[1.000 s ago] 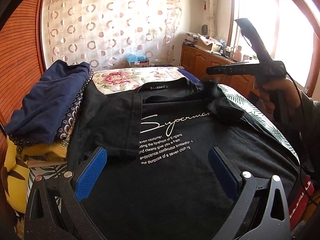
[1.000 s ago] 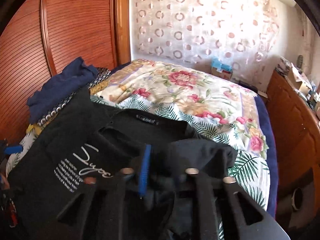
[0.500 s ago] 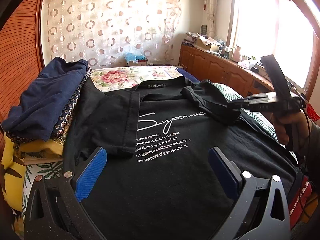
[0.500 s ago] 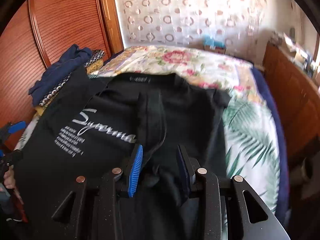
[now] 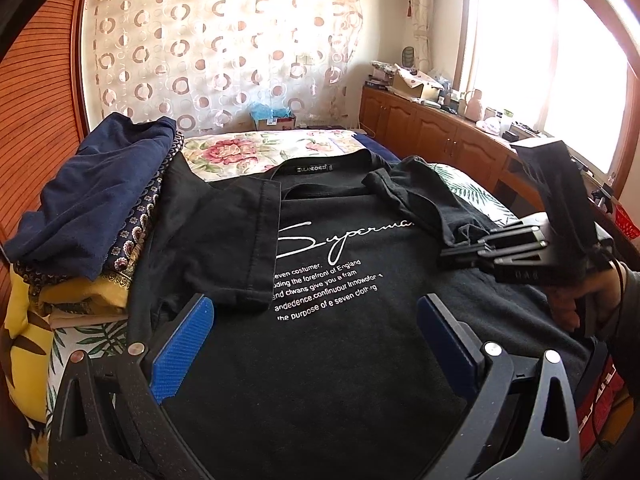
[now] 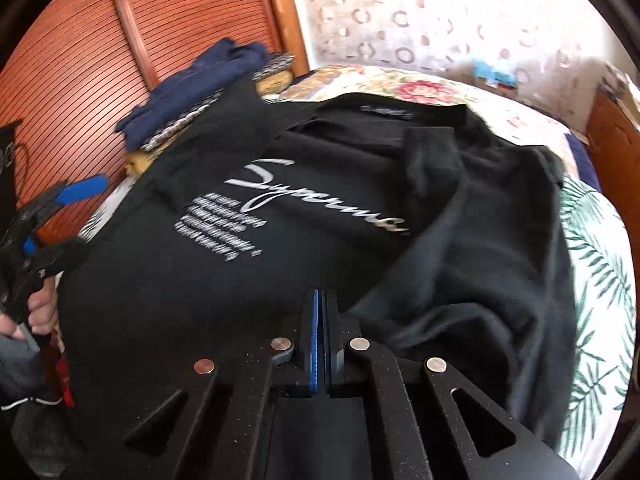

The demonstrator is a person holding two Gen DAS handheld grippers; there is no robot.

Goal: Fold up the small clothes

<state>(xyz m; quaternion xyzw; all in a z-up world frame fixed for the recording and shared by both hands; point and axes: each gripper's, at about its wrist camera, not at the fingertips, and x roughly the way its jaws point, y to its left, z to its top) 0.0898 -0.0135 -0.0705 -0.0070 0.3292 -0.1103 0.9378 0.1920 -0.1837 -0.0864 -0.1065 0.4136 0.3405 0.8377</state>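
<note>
Black cotton is covering most of both views: a black T-shirt [image 5: 328,320] with white script lettering is lying chest-up on the floral bedspread [image 5: 248,152], its collar pointing toward the patterned curtain [image 5: 224,56]. One sleeve [image 5: 224,240] is lying folded inward over the chest, its hem running just beside the lettering. The other sleeve [image 5: 420,204] is sitting bunched and creased on the opposite shoulder, partly overlapping the end of the script.

The left gripper [image 5: 314,344] is hovering low over the shirt's lower half with its jaws standing wide apart, the blue pads [image 5: 182,348] gripping nothing; whether they are touching the cloth is unclear.

The right gripper [image 6: 320,316] is showing its jaws pressed fully together, pad against pad. No cloth is visibly caught between them, though the tips are sitting right at the shirt's surface beside a rumpled fold [image 6: 480,280], so I cannot tell whether any thread of fabric is pinched.

A stack of folded clothes [image 5: 92,208], navy on top with yellow below, is resting against the shirt's side near the wooden slatted door [image 6: 80,60].
</note>
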